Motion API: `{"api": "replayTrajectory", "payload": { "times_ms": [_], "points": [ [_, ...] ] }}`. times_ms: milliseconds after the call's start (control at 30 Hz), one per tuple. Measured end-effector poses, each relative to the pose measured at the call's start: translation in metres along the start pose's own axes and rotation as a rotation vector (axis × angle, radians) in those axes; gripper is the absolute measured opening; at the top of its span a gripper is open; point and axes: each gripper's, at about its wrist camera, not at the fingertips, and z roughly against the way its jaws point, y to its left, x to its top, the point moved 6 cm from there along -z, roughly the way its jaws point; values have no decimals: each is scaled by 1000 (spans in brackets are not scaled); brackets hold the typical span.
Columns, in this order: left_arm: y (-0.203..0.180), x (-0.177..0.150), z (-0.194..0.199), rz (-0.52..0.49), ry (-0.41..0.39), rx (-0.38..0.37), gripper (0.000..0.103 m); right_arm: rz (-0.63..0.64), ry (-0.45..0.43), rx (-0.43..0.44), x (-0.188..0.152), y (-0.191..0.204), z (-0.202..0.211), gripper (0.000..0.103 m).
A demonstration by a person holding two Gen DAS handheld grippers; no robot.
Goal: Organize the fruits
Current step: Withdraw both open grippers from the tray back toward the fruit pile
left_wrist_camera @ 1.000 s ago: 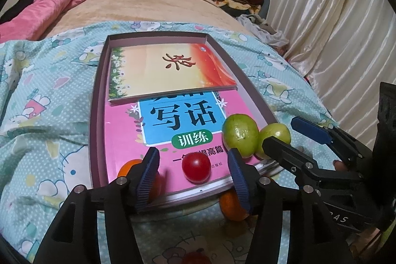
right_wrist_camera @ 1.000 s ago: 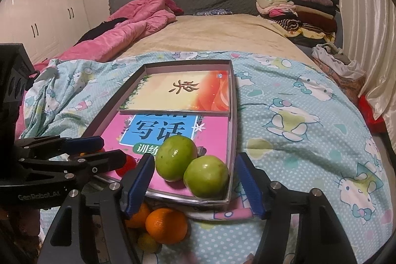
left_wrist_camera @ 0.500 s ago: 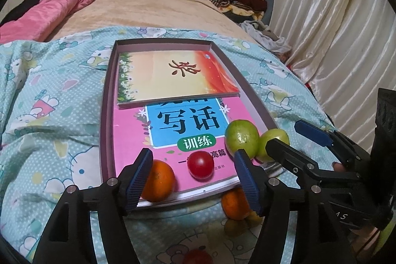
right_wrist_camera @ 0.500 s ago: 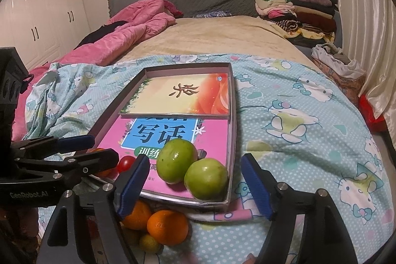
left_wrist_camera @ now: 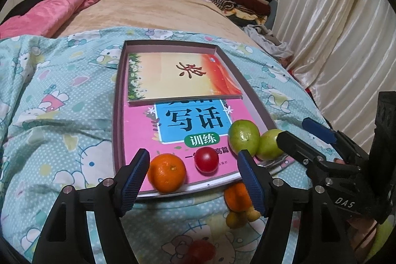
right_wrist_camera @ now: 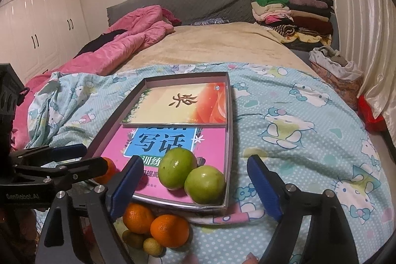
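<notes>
A shallow grey tray (left_wrist_camera: 250, 93) (right_wrist_camera: 231, 115) lies on the bed with two books in it. On the pink book sit an orange (left_wrist_camera: 167, 172), a red tomato (left_wrist_camera: 207, 159) and two green fruits (left_wrist_camera: 243, 138) (right_wrist_camera: 177, 168) (right_wrist_camera: 205, 184). My left gripper (left_wrist_camera: 194, 180) has its jaws opening, and the orange and tomato lie free between them. My right gripper (right_wrist_camera: 195, 186) also has its jaws opening around both green fruits, its pads clear of them. More oranges (right_wrist_camera: 169, 230) (left_wrist_camera: 237, 197) and small yellow fruits (right_wrist_camera: 153, 246) lie on the bedspread in front of the tray.
A cartoon-print bedspread (right_wrist_camera: 297, 130) covers the near bed. A pink quilt (right_wrist_camera: 128, 46) lies at the back left, folded clothes (right_wrist_camera: 292, 14) at the back right. White curtains (left_wrist_camera: 341, 24) hang along the right. Another red fruit (left_wrist_camera: 201, 251) lies near the bottom edge.
Both grippers have opened wider. The left one has drawn back from the orange it had been covering, which now lies free on the pink book. The green fruits rest where they were.
</notes>
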Motion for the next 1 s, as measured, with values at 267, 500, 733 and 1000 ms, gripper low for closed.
{"api": "replayTrajectory", "payload": {
  "times_ms": [267,500,733,1000],
  "points": [
    [7,0,8,29,-12,10,75,-21,-22,11,4,-2,8,90],
    [16,1,21,54,-26,9,75,-63,-38,23,7,-9,16,90],
    [18,-5,29,49,-22,14,75,-65,-44,33,6,-7,25,90],
    [17,-15,34,37,-8,7,75,-68,-39,44,2,-6,29,90]
  ]
}}
